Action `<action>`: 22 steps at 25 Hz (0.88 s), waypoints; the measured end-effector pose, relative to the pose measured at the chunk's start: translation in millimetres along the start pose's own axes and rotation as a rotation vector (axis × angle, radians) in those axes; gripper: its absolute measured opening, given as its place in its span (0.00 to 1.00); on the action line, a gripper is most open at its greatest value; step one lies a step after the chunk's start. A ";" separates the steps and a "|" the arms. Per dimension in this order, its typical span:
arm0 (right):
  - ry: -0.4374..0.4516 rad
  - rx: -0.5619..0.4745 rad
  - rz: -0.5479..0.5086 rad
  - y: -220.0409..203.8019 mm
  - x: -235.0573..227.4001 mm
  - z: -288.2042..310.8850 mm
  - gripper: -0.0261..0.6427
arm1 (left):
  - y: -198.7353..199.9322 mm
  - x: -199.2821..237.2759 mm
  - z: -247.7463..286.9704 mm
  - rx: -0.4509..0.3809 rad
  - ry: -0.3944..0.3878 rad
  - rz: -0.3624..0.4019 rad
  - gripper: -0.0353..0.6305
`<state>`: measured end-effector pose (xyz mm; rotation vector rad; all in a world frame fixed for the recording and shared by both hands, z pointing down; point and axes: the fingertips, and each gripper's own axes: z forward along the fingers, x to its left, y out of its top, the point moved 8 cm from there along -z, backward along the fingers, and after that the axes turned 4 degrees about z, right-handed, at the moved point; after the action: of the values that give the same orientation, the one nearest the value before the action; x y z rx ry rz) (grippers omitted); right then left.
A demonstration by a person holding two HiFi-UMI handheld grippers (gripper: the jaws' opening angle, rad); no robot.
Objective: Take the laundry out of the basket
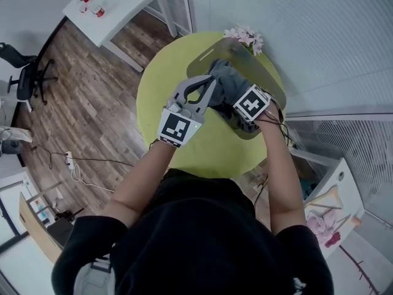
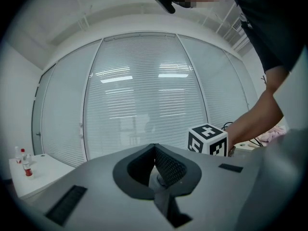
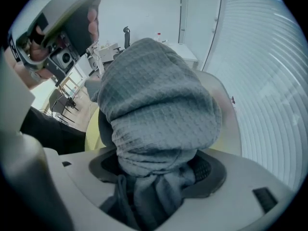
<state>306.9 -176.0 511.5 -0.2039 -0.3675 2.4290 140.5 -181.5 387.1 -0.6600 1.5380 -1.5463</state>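
A grey waffle-weave towel point(image 1: 228, 78) hangs bunched above the grey basket point(image 1: 209, 55) on the round yellow-green table point(image 1: 156, 97). My right gripper point(image 1: 236, 97) is shut on this towel point(image 3: 154, 95). In the right gripper view the cloth fills the gap between the jaws of the right gripper point(image 3: 154, 174) and hides most of the basket's pale rim point(image 3: 228, 112). My left gripper point(image 1: 207, 86) is just left of the towel, pointing up and away. The pads of the left gripper point(image 2: 154, 150) meet with nothing between them. The left gripper view faces the window blinds.
Pink flowers point(image 1: 247, 37) lie at the table's far edge behind the basket. A white side table with small bottles point(image 1: 113, 5) stands at the far left, with an office chair point(image 1: 26, 78) and floor cables point(image 1: 73, 163) nearby. A white cabinet point(image 1: 325, 198) is at the right.
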 end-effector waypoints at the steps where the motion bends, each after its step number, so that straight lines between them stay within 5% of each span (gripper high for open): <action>1: -0.004 -0.005 0.007 0.4 0.8 -8.0 0.59 | 2.8 -2.6 -3.3 -0.001 0.007 0.003 0.07; 14: -0.045 -0.061 0.002 18.9 30.7 -80.4 0.59 | 35.8 -26.3 -50.2 -0.026 0.117 0.039 0.07; 22: -0.086 -0.118 -0.003 53.5 73.7 -118.6 0.59 | 40.8 -10.5 -97.5 -0.073 0.120 0.039 0.07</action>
<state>246.7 -143.6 378.4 -0.1505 -0.5503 2.4207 72.2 -116.3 338.5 -0.5833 1.6933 -1.5299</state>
